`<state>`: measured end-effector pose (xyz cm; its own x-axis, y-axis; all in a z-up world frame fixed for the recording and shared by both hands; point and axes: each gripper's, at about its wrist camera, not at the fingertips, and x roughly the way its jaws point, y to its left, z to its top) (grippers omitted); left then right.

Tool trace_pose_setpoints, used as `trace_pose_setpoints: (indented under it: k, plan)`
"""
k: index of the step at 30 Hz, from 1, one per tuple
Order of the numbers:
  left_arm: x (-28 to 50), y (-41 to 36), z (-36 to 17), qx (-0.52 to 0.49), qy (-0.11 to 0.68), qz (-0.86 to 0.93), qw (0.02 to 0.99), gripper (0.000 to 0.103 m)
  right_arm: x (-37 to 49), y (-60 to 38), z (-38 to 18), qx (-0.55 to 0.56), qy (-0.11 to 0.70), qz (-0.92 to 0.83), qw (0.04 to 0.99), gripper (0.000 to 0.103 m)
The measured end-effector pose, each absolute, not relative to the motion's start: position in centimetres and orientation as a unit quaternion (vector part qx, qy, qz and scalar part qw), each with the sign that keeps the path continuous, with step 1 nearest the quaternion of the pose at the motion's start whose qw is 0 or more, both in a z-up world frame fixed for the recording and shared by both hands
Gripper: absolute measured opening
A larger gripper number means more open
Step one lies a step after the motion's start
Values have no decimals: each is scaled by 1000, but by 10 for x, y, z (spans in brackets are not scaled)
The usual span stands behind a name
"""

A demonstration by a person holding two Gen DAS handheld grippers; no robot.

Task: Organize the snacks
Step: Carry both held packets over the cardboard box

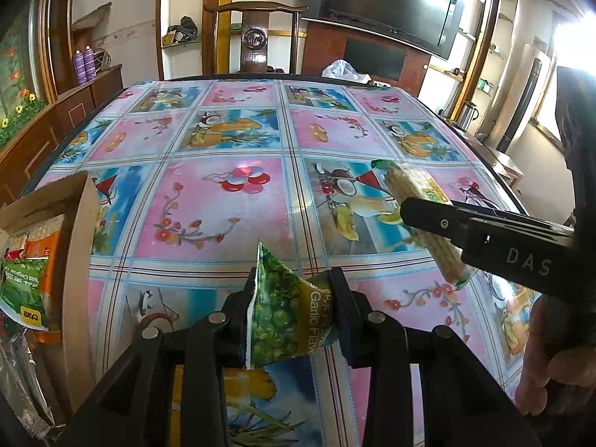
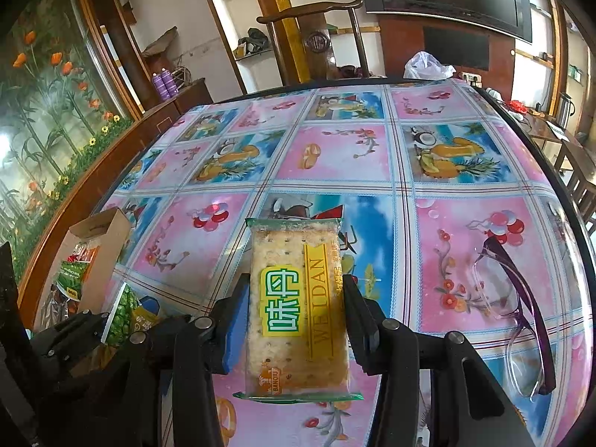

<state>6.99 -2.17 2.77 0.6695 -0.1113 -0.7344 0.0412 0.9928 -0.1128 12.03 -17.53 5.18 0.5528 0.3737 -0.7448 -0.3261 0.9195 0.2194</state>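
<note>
My left gripper [image 1: 294, 313] is shut on a green pea snack packet [image 1: 283, 320] marked "Garlic Flavor", held above the table; the packet also shows in the right wrist view [image 2: 124, 316]. My right gripper [image 2: 296, 316] is shut on a cracker packet [image 2: 298, 309] with a yellow "WEIDAN" label; it also shows in the left wrist view [image 1: 421, 219], to the right of my left gripper. A cardboard box [image 1: 80, 231] at the table's left edge holds several snack packets, one green [image 1: 22, 290]. The box shows in the right wrist view [image 2: 100, 246] too.
The table [image 1: 231, 201] has a pink and blue fruit-print cloth. Purple-framed glasses [image 2: 517, 309] lie on it at the right. A wooden chair [image 1: 255, 37] and a white plastic bag [image 1: 342, 70] stand beyond the far edge.
</note>
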Motion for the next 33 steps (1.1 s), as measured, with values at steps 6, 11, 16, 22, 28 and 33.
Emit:
trace_pose_setpoints:
  k: [6,11,16,22,28,33]
  plan:
    - [64,-19,37,-46,398,-37,915,34,120,-180,56,34,422,197,884,50]
    - [58,-12,45,-64,403,-40,912,34,117,-182,61,41,416,199,887,50]
    - [44,-1,61,-69,390,-31,918,34,110,-181,67,51,407,207,888,50]
    - [22,24,82,-80,369,-14,926,34,90,-171,73,70,392,233,887,50]
    - [2,59,92,-103,360,6,927,34,64,-154,75,89,376,270,882,50]
    - [-17,96,94,-124,352,31,927,34,36,-124,72,87,366,309,874,50]
